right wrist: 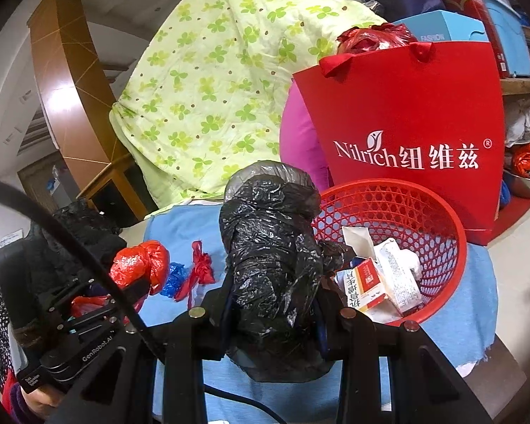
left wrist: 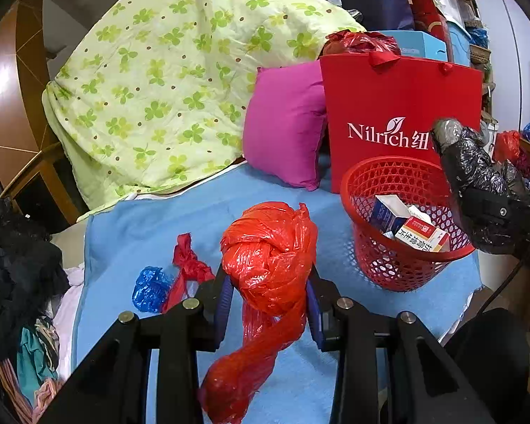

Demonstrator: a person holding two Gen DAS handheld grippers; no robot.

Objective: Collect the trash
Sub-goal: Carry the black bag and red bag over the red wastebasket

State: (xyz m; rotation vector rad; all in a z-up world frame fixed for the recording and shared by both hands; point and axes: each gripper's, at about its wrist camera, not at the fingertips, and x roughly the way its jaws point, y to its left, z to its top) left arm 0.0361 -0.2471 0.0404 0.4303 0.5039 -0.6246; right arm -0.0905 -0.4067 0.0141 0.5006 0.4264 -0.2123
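Ahead and to the left of the grippers, a green clover-print quilt [left wrist: 166, 81] is heaped up high. Right beside it leans 1 magenta pillow [left wrist: 286, 123], touching a red Nilrich paper bag [left wrist: 402, 106] standing straight ahead. Under the grippers spreads a light blue cloth [left wrist: 152, 219]. Far left, a dark clothes pile [left wrist: 14, 265] slumps.

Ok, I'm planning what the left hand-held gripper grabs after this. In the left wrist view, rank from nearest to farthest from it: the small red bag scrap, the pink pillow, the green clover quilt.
1. Small red bag scrap: just left of the left hand-held gripper, on the blue cloth.
2. Pink pillow: farther back, beside the red paper bag.
3. Green clover quilt: heaped at the back left.
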